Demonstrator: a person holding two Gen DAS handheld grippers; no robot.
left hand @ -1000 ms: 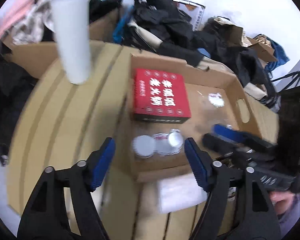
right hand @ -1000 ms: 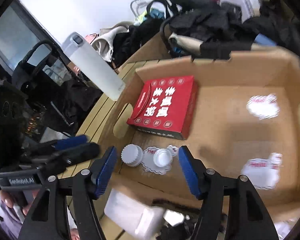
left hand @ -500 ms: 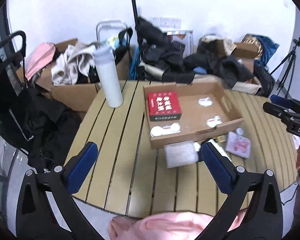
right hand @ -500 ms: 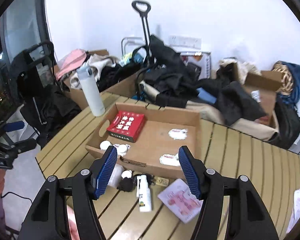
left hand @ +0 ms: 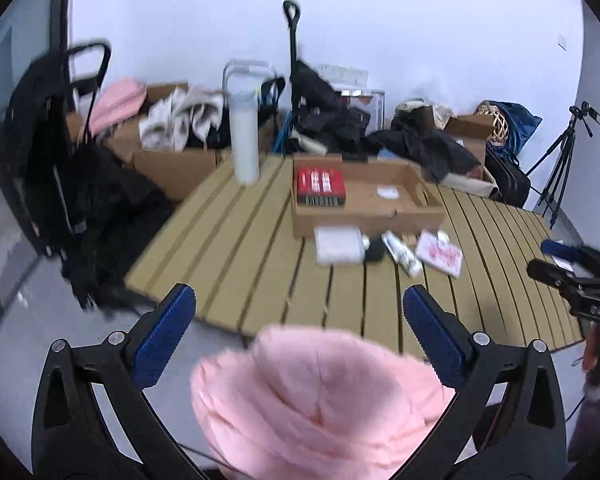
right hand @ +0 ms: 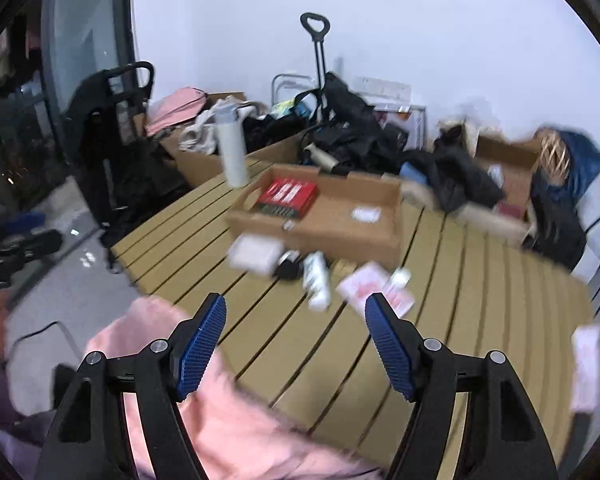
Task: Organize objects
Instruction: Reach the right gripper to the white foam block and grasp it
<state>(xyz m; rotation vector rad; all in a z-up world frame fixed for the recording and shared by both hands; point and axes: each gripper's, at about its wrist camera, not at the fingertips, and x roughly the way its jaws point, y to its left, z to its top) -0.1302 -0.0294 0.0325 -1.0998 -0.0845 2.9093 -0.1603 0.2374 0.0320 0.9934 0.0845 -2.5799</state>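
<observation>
Visibly, one red box (left hand: pixel 321 187) sits in one cardboard tray (left hand: pixel 428 216); both jaws empty, right's widening.

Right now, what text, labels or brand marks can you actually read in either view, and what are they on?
None can be read for certain.
Red box in the cardboard tray: white characters on the lid, too blurred to read.
Pink-printed packet on the slatted table: print blurred.
White tube: no legible label.
Right gripper body: pale lettering, too blurred.
White stickers in the tray: unreadable.
</observation>
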